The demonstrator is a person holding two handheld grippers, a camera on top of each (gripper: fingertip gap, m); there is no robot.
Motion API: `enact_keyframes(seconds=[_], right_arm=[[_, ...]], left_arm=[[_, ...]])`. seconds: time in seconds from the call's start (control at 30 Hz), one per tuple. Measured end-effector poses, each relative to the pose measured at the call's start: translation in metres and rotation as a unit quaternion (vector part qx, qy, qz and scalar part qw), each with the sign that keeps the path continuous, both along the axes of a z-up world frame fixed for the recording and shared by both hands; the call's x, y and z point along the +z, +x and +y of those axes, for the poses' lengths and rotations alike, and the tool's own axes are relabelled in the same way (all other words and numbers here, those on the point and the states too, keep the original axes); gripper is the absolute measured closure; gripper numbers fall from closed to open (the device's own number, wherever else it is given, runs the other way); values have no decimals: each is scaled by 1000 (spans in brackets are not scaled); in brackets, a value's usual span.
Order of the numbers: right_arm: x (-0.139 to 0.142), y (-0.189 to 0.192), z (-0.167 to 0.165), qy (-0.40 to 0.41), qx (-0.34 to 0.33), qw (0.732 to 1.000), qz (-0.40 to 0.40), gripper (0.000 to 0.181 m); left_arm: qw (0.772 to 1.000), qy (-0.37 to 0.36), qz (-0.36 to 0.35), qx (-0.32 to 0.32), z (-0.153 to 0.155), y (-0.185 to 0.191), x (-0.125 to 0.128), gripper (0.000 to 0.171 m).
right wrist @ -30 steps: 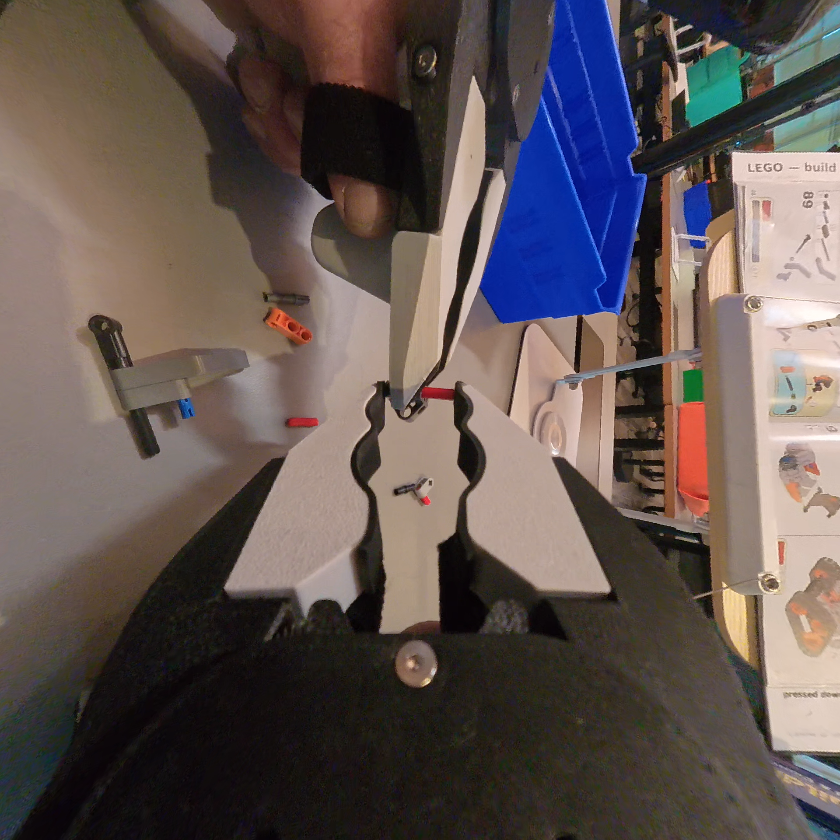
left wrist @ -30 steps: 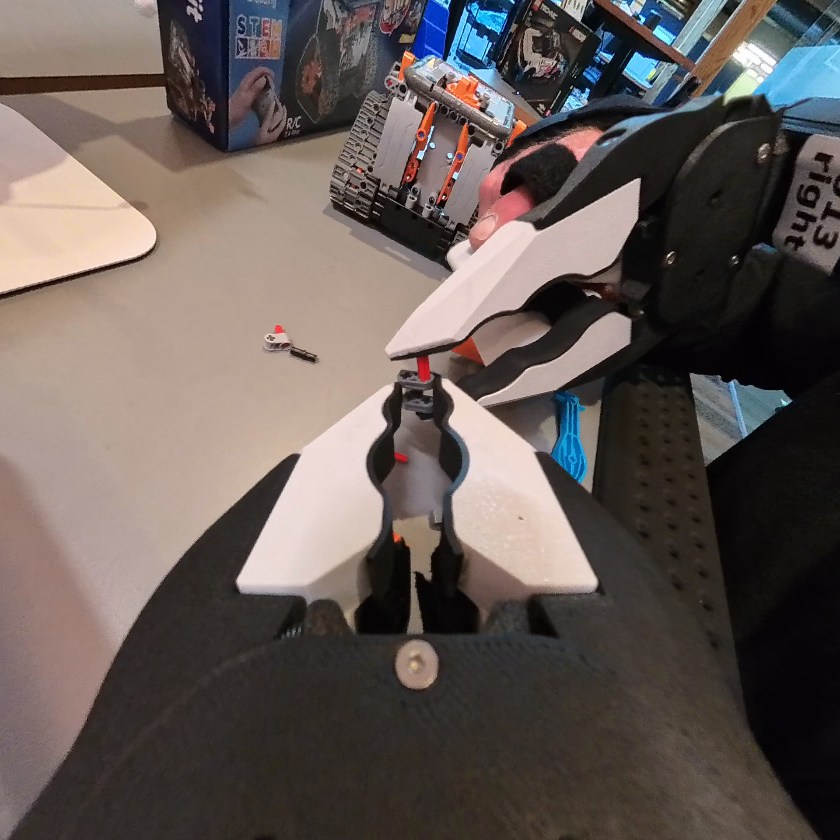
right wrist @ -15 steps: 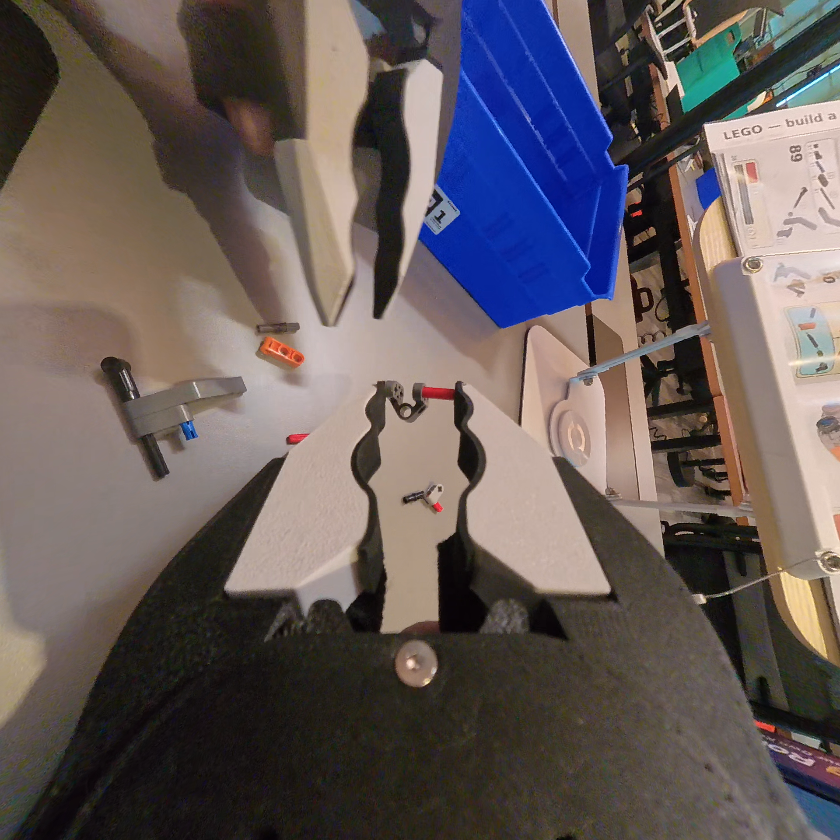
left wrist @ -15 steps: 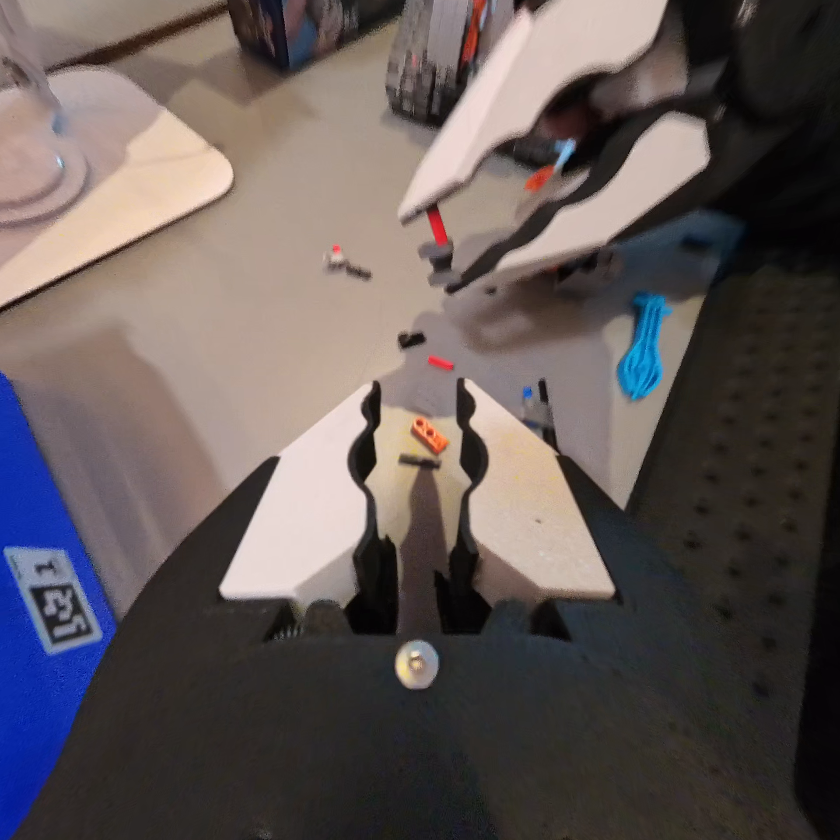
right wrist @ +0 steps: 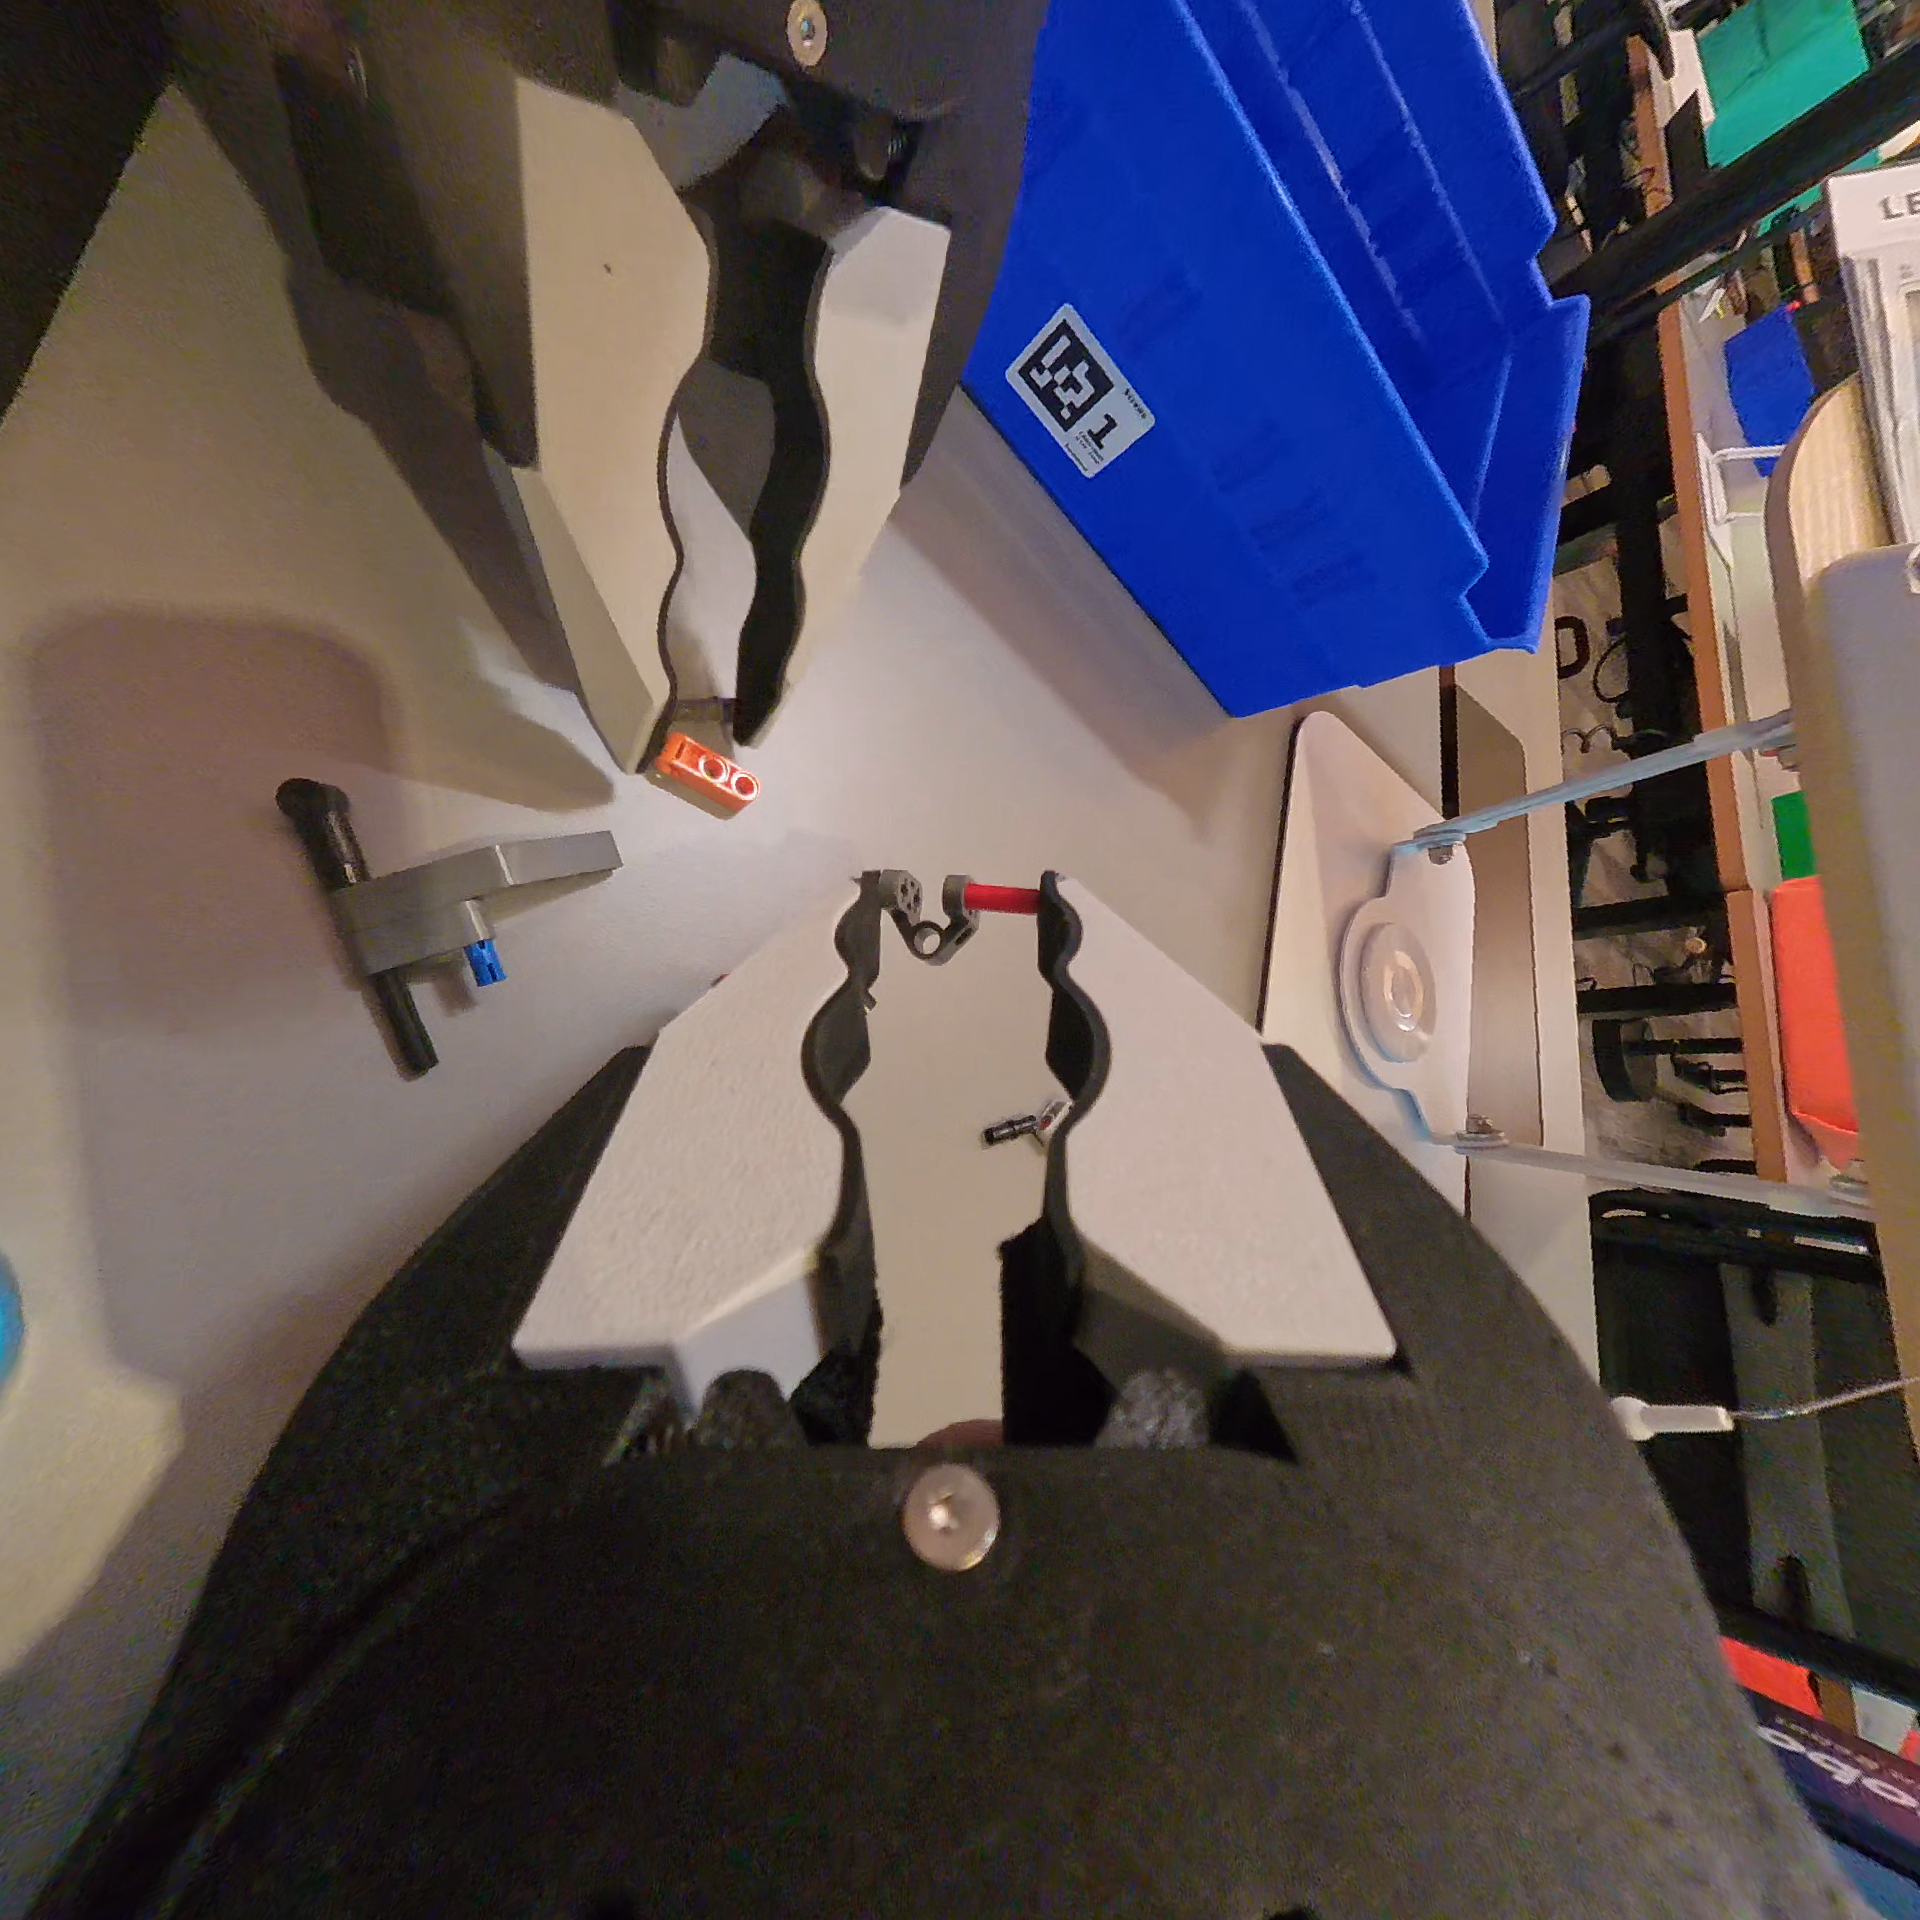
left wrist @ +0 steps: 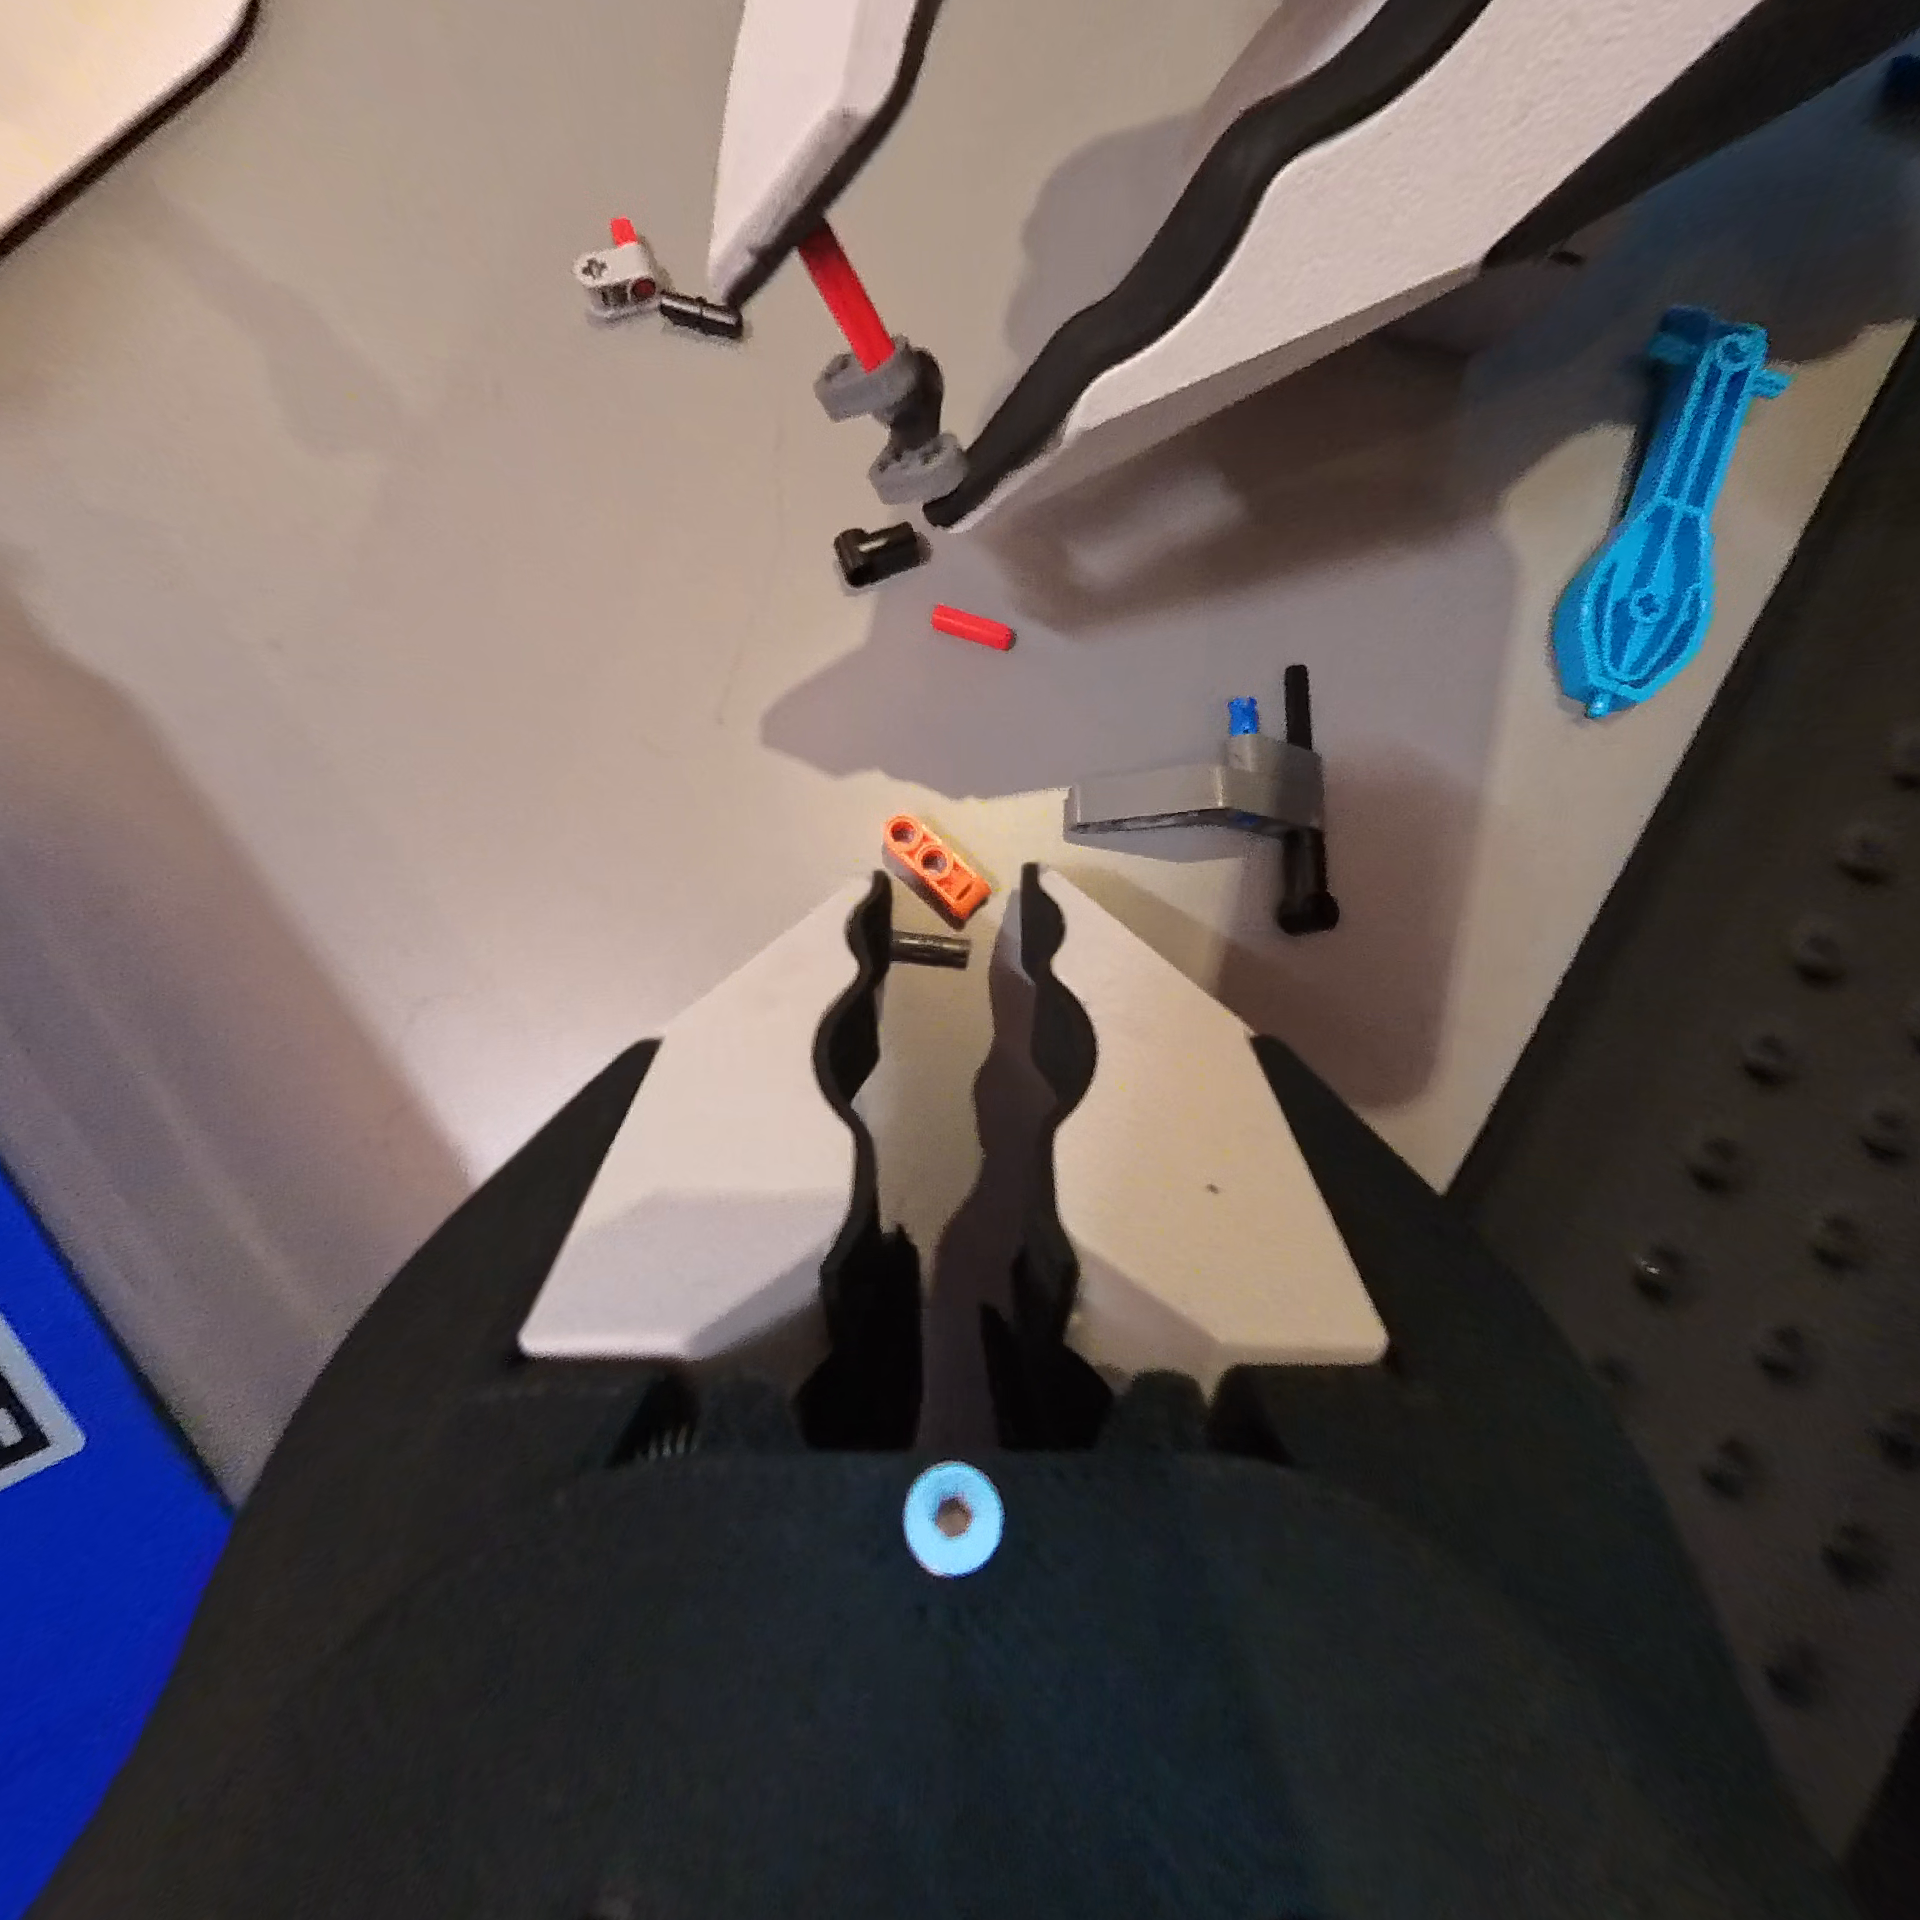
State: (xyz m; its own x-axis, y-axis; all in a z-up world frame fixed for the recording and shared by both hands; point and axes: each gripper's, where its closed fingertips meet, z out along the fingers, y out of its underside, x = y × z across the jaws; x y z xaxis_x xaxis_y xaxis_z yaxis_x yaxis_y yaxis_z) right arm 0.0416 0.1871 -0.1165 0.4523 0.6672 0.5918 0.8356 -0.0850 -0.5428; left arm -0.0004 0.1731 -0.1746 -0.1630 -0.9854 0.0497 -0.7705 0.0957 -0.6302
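Observation:
My right gripper is shut on a small assembly, a red axle pushed into grey connectors, clamped end to end between its fingertips above the table. The assembly also shows in the left wrist view, held by the right gripper. My left gripper is open and low over the table. A black pin lies between its fingertips, and an orange two-hole brick lies just ahead of them. In the right wrist view the left gripper stands over the orange brick.
On the grey table lie a grey lift arm on a black axle, a short red axle, a black connector, a white connector with pins and a blue tool. A blue bin and a white board stand behind. My hands' fingertips stand some 8 cm from each other.
My left gripper let go of the grey connector, opened, pulled away and dropped down to the orange brick and black pin. My right gripper kept the axle assembly and stayed about in place.

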Motion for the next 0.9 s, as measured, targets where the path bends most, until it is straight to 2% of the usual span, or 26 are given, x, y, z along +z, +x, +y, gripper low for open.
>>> enact_keyframes(seconds=[0.23, 0.47, 0.9], right_arm=[[1, 2, 1, 6, -3, 1000, -1, 154], [5, 5, 3, 13, -10, 1000, 4, 154], [18, 10, 8, 37, -25, 999, 20, 154]], left_arm=[[1000, 0, -2, -2, -3, 5, -4, 166], [1000, 12, -17, 9, 3, 8, -3, 167], [994, -5, -110, 22, 10, 18, 35, 166]])
